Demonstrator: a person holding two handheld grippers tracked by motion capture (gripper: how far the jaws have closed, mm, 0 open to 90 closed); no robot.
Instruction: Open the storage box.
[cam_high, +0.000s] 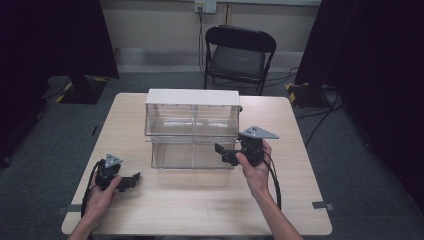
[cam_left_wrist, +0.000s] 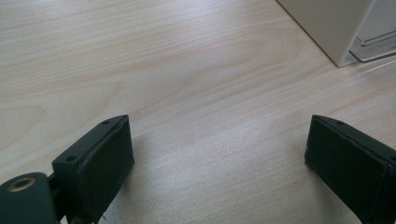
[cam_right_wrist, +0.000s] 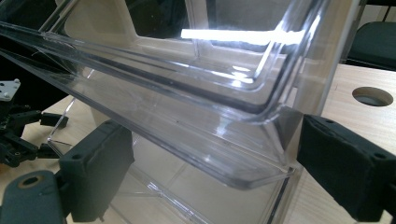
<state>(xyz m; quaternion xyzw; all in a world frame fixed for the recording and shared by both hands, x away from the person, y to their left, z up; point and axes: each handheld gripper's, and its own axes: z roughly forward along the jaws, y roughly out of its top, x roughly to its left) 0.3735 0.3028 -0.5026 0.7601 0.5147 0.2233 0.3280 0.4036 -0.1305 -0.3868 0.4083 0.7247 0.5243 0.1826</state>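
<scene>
A clear plastic drawer unit with a white top stands mid-table, two tiers high. My right gripper is held at its front right corner, just off the table. In the right gripper view that gripper is open, its jaws set either side of the rim corner of a clear drawer, which looks empty. My left gripper rests on the table at the front left, well away from the unit. It is open over bare wood, and the unit's white corner lies ahead to the right.
The wooden table has free room in front of the unit and on both sides. A round hole is cut in the tabletop near the unit. A black folding chair stands behind the table.
</scene>
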